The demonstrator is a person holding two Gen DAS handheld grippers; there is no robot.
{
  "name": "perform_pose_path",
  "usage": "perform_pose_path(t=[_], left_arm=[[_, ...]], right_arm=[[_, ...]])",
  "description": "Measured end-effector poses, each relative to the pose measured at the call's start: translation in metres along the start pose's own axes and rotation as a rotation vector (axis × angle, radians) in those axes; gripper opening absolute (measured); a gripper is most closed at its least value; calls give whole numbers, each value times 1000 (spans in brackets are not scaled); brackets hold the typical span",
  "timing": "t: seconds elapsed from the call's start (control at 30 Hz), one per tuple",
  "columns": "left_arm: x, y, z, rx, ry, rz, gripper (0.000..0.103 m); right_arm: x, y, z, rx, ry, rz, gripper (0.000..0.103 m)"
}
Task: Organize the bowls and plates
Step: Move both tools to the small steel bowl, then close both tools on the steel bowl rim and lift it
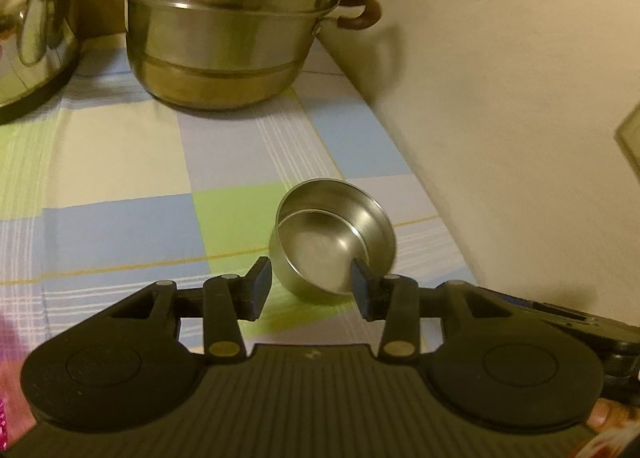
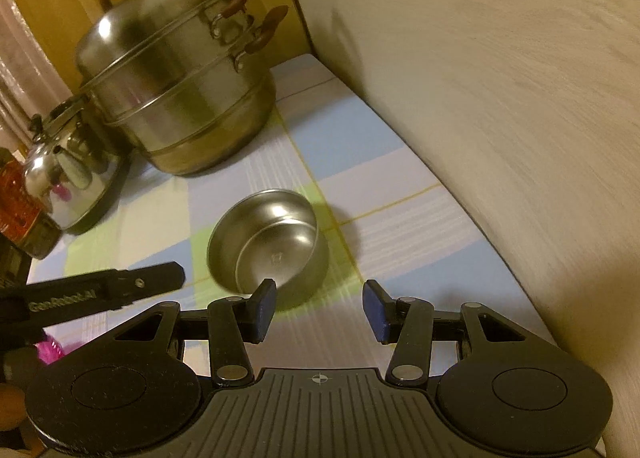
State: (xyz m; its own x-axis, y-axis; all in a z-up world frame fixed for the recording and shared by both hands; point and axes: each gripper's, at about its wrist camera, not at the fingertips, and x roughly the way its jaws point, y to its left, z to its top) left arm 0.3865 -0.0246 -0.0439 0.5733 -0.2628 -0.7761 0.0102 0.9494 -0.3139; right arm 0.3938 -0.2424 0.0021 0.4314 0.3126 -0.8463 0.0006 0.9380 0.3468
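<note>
A small steel bowl (image 1: 332,234) stands on the checked tablecloth; a second bowl looks nested inside it. It also shows in the right wrist view (image 2: 268,242). My left gripper (image 1: 310,290) is open, just in front of the bowl, its right finger (image 1: 364,290) at the bowl's near rim and its left finger outside the wall. My right gripper (image 2: 320,308) is open and empty, just behind and to the right of the bowl, its left finger (image 2: 264,306) near the rim. The left gripper's arm (image 2: 104,290) shows at the left of the right wrist view.
A tall stacked steel steamer pot (image 1: 228,25) with brown handles stands at the back. A steel kettle (image 1: 32,29) stands left of it. A cream wall (image 1: 500,117) runs along the table's right edge. A red package (image 2: 16,201) sits at far left.
</note>
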Motion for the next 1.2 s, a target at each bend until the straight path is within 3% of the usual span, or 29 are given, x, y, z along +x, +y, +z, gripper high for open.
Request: perform_pose_path(t=[0.6, 0.8, 1.07, 1.2], left_arm=[[74, 20, 14, -57, 61, 5, 36], [80, 17, 15, -39, 65, 28, 26], [86, 13, 17, -15, 85, 55, 17], [89, 13, 17, -6, 92, 72, 12]], right_arm=[[82, -14, 20, 56, 90, 11, 48], [91, -11, 24, 48, 97, 14, 47], [100, -10, 24, 54, 116, 11, 30], [102, -8, 24, 48, 121, 15, 27]])
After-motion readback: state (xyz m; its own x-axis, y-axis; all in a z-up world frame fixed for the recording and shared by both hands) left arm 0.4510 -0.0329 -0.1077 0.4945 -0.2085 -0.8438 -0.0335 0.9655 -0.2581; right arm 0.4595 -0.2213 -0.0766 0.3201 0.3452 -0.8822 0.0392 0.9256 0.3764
